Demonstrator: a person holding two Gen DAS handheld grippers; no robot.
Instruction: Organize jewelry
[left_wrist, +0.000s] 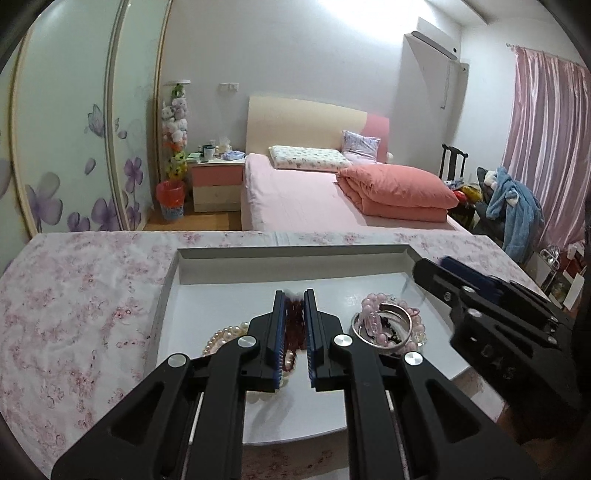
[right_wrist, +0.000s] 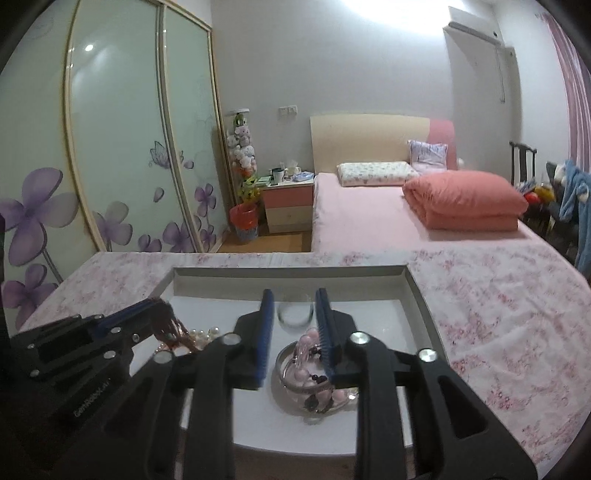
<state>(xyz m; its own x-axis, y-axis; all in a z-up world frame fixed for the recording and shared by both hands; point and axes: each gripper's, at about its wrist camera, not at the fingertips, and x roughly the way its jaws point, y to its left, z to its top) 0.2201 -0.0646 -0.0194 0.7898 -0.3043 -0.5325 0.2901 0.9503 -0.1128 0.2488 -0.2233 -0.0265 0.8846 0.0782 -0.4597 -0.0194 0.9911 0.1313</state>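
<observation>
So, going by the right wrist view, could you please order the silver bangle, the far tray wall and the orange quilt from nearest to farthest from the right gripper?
1. Silver bangle: in the white tray, just under the right gripper and its open fingers.
2. Far tray wall: straight ahead, beyond the fingertips.
3. Orange quilt: folded on the bed, far right.

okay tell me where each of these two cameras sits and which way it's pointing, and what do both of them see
Left wrist view: sits on the left tongs, looking forward over the white tray toward the bed; its own fingers are closed on a dark red bracelet, and the right tongs cross in from the right.
Right wrist view: sits on the right tongs, open above the silver bangle pile; the left tongs enter from the left.
Shared: tray, pearl strand, bangle pile, floral cloth, bed.
</observation>
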